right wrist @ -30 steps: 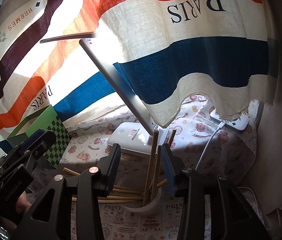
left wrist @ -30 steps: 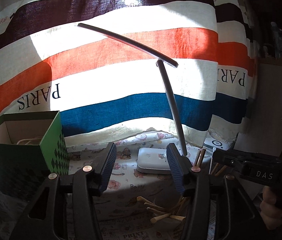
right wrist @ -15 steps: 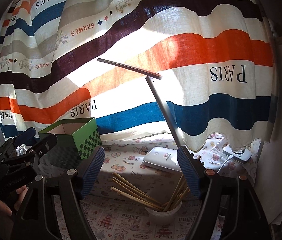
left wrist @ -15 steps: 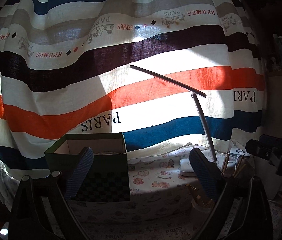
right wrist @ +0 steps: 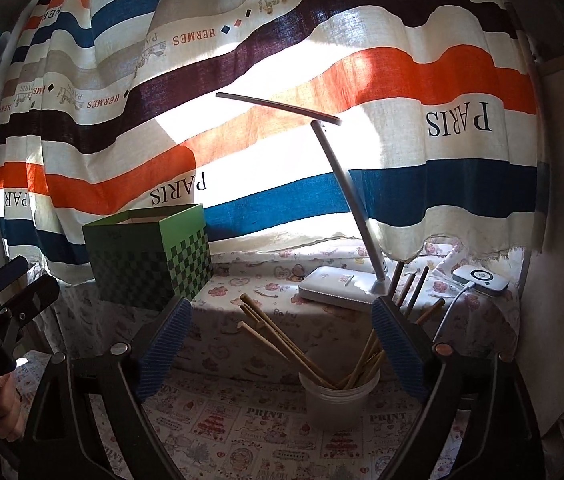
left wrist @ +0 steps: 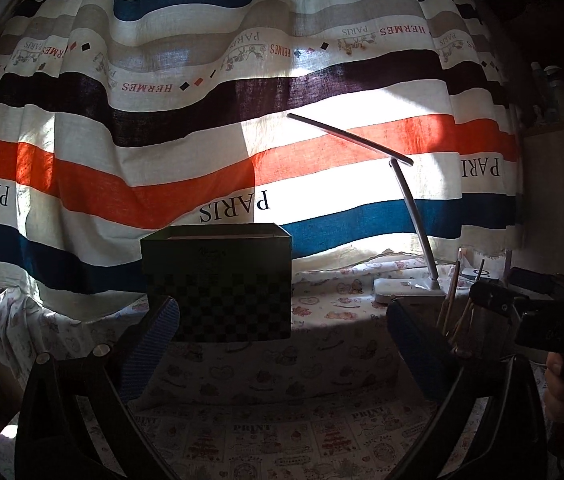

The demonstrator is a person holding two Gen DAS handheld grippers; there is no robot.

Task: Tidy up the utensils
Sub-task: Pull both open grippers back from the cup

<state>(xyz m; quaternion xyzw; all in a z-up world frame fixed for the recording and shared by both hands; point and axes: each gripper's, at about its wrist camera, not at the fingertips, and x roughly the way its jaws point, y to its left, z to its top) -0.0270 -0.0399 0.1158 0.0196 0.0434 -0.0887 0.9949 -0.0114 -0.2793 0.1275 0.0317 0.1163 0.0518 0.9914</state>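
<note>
Right wrist view, left to right:
Green box (right wrist: 150,260): stood on the printed tablecloth (right wrist: 250,432).
Right gripper (right wrist: 282,344): jaws opening, nothing held.
Chopsticks (right wrist: 282,344): leaned in a plastic cup (right wrist: 336,404).
Backdrop: striped curtain (right wrist: 442,80).
Left gripper (left wrist: 282,356): jaws opening, empty.

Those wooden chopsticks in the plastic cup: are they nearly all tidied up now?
It looks nearly finished. The wooden chopsticks all stand in the translucent plastic cup, and none lies loose on the printed tablecloth in view. Nothing is in hand: the left gripper and the right gripper are both empty, jaws opening. Whether the green checkered box holds more is hidden.
</note>
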